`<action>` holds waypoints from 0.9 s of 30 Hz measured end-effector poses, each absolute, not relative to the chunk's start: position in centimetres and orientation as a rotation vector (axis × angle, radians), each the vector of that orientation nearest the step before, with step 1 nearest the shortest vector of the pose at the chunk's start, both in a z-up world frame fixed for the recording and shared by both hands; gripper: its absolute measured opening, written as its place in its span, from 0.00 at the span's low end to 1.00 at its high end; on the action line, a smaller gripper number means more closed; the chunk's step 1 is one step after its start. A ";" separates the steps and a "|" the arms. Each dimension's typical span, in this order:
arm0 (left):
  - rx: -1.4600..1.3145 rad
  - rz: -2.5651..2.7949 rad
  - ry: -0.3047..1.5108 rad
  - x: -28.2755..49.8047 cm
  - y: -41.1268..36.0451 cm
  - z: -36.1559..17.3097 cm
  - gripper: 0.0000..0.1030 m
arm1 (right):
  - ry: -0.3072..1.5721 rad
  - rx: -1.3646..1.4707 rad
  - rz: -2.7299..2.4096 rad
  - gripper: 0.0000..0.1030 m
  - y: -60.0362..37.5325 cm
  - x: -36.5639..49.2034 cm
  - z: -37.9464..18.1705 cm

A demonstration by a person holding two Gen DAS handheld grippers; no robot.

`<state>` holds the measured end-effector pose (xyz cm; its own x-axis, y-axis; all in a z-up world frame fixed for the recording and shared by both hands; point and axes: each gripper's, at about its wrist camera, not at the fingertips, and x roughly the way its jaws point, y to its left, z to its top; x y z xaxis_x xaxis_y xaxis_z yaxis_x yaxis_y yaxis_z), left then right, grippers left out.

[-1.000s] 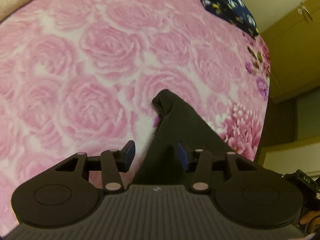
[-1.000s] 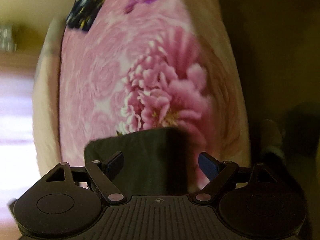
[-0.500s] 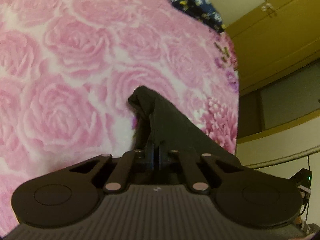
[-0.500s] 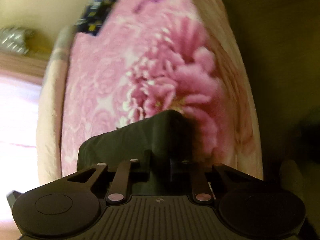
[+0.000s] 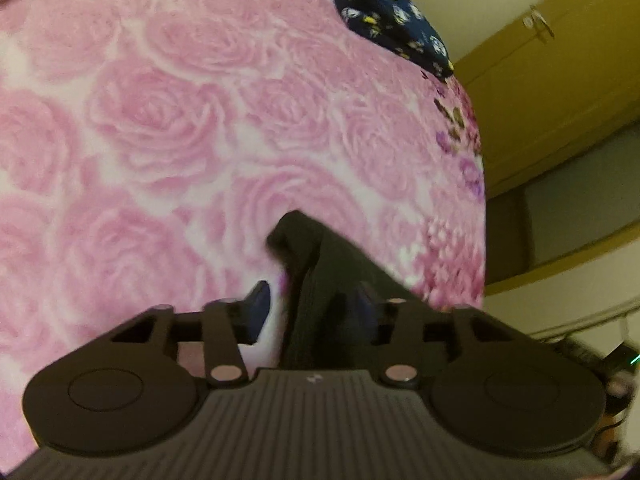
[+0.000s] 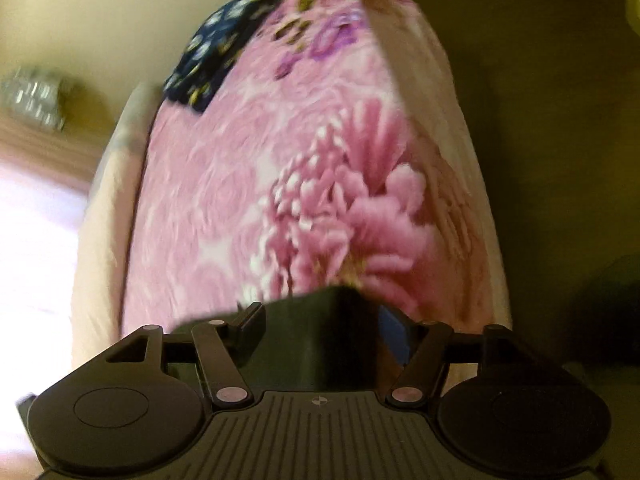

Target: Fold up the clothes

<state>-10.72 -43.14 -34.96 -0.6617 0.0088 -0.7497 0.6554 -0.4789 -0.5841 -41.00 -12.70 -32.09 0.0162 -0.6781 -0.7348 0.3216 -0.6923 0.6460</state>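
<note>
Two grippers level over bedspread (image 5: 160, 128) | left gripper (image 5: 312, 304) released | right gripper (image 6: 324, 332) released | dark garment (image 5: 324, 280) between fingers

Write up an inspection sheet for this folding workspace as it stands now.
Surface: bed under a pink rose-print blanket, bare around the garment.
Job's things: dark garment lying on the blanket near its edge, reaching between both grippers' fingers.
Clutter: navy floral cloth bunched at the bed's far end.
Grippers: left gripper open, fingers either side of the garment; right gripper open, likewise astride it.
Cables: thin cable along the wall at right.
Surroundings: yellow-brown cabinet doors; blurred shelf items in the right wrist view.
</note>
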 end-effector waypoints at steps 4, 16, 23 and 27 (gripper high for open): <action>0.990 -2.206 1.272 -11.4 -43.3 -35.9 0.07 | -0.430 1.681 -1.731 0.35 -14.2 -41.8 -34.3; 1.018 -2.273 1.015 -12.9 -42.5 -35.9 0.20 | -0.126 1.490 -1.820 0.35 -15.3 -40.2 -33.6; 1.104 -2.370 0.824 -13.9 -39.7 -30.4 0.11 | 0.108 1.284 -1.907 0.61 -15.1 -38.6 -27.8; 1.271 -2.526 0.624 -17.5 -35.8 -31.3 0.09 | 0.254 1.231 -1.795 0.38 -17.0 -35.1 -28.2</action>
